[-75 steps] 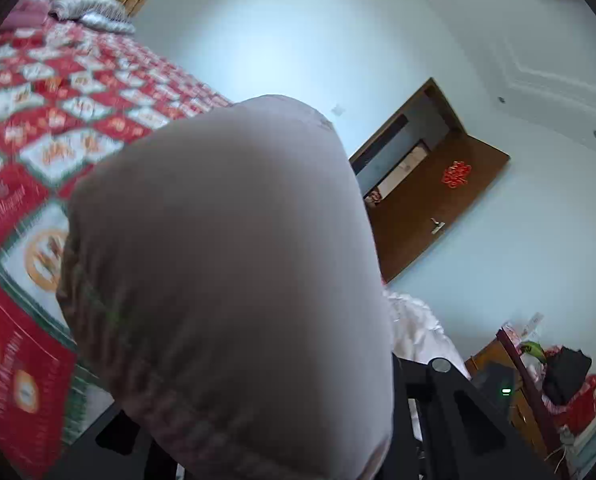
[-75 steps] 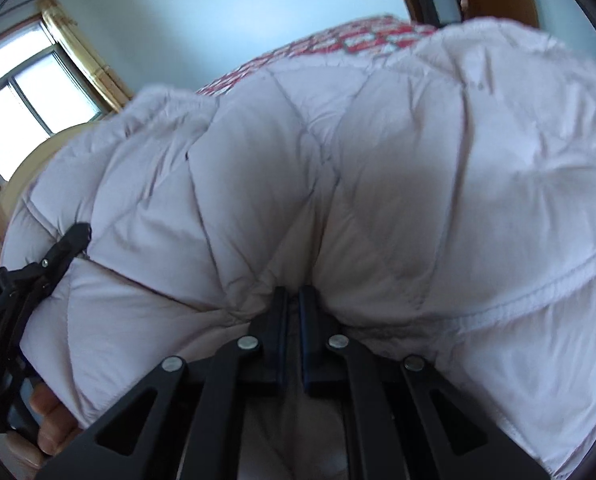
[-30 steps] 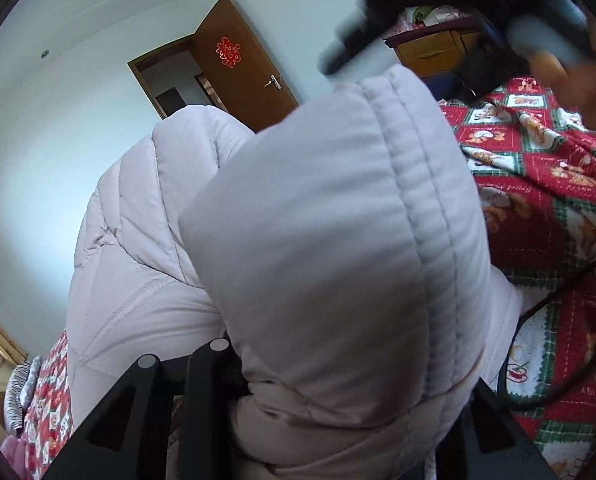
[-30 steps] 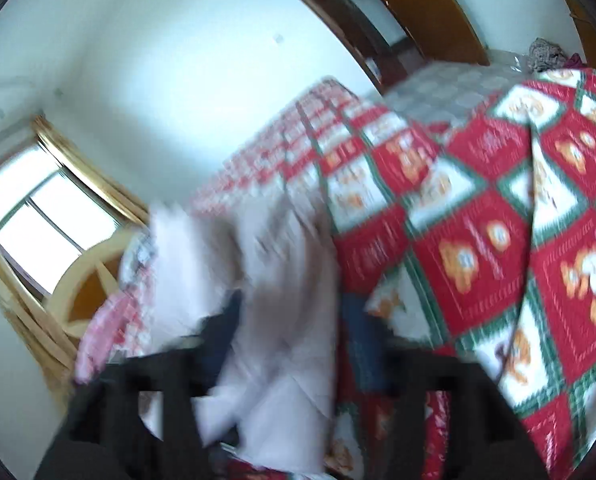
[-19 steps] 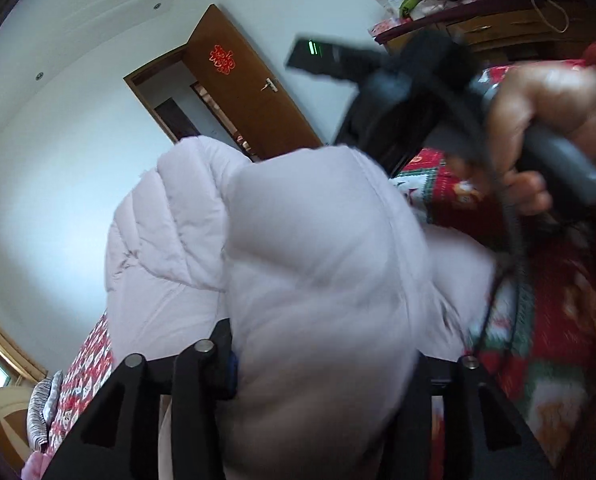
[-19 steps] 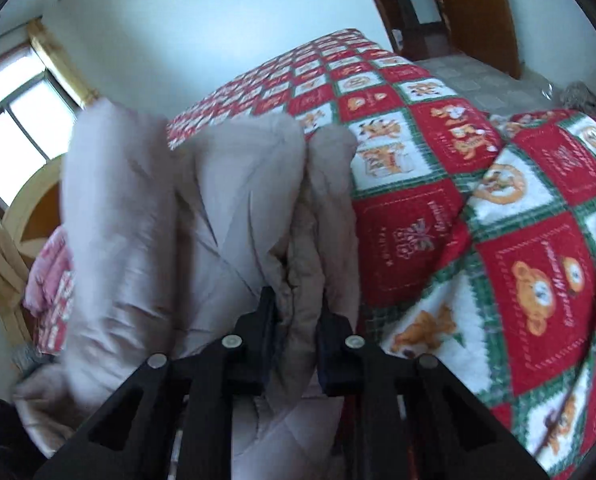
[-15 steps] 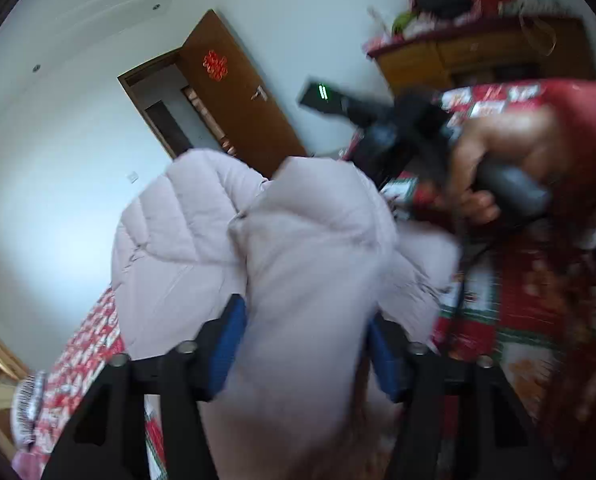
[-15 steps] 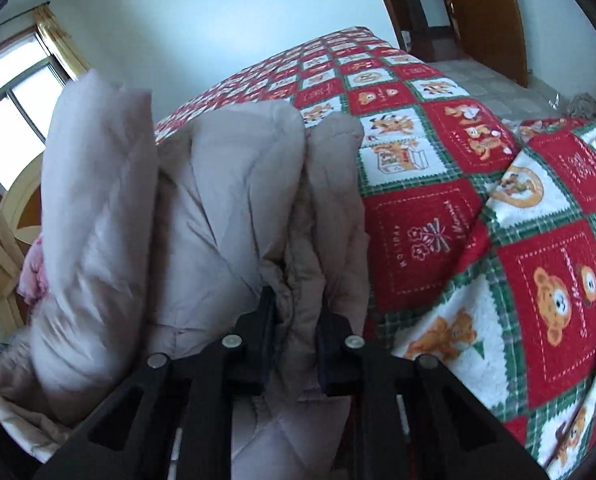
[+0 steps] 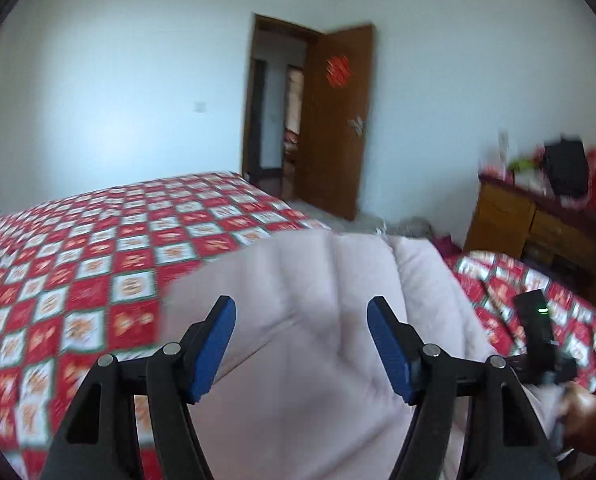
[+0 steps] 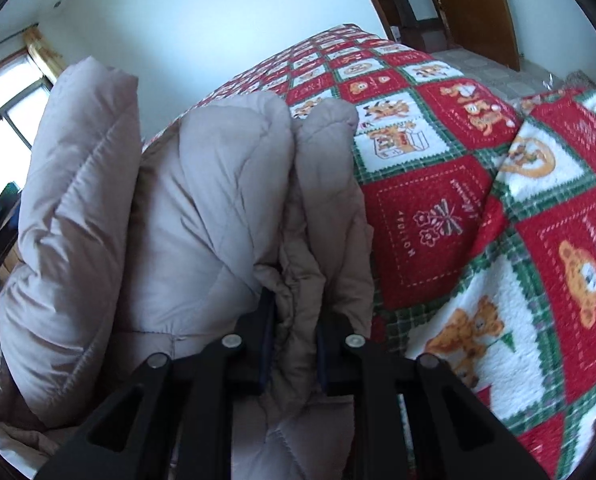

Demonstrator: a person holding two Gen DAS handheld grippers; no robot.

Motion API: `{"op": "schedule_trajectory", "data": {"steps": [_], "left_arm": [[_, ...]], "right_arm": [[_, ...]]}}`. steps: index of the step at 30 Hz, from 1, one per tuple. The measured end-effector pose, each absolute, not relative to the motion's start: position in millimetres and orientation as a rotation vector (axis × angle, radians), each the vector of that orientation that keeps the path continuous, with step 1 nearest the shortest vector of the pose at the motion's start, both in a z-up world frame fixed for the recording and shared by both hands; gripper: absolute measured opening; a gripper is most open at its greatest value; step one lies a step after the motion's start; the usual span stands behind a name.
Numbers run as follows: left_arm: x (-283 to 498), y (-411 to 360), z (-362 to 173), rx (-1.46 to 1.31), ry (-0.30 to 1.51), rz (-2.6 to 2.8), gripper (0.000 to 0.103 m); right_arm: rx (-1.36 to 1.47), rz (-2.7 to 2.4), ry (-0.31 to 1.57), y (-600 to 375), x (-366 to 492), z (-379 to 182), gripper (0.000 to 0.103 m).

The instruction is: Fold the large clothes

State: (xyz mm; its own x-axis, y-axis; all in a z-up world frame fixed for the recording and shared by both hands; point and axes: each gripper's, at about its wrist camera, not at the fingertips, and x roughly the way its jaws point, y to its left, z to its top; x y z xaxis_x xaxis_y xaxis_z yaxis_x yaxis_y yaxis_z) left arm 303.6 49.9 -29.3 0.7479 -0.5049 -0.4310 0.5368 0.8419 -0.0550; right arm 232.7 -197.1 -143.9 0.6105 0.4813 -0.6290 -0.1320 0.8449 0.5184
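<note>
Since the pale quilted coat (image 10: 202, 216) lies bunched in thick folds on the near part of the red patchwork bedspread (image 10: 477, 208), folding looks partly done, not yet squared off. The right gripper (image 10: 294, 336) pinches a coat fold; the left gripper (image 9: 301, 332) is opening, clear above the coat.

jacket (image 10: 214, 200): pale pinkish-grey, quilted, puffy
state: bunched into thick upright folds
place: on the red patchwork bedspread (image 10: 437, 216), near its edge, well short of the wooden door (image 9: 337, 120)
</note>
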Motion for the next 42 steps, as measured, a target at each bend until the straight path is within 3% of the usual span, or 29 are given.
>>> {"op": "schedule_trajectory", "data": {"steps": [6, 18, 26, 28, 35, 42], "left_arm": [[303, -16, -47, 0.171, 0.546, -0.735, 0.069], [289, -73, -96, 0.442, 0.527, -0.639, 0.073], [298, -78, -114, 0.490, 0.586, -0.598, 0.073], [297, -79, -116, 0.509, 0.578, -0.581, 0.073], [295, -80, -117, 0.528, 0.572, -0.568, 0.073], [296, -79, -118, 0.537, 0.572, -0.553, 0.073]], "right_arm": [[0.493, 0.370, 0.848, -198, 237, -154, 0.020], [0.553, 0.385, 0.835, -205, 236, -160, 0.018], [0.484, 0.306, 0.871, -209, 231, -148, 0.016], [0.461, 0.309, 0.876, -219, 221, -134, 0.021], [0.523, 0.348, 0.699, -252, 188, -68, 0.024], [0.487, 0.385, 0.816, -212, 206, -104, 0.024]]}}
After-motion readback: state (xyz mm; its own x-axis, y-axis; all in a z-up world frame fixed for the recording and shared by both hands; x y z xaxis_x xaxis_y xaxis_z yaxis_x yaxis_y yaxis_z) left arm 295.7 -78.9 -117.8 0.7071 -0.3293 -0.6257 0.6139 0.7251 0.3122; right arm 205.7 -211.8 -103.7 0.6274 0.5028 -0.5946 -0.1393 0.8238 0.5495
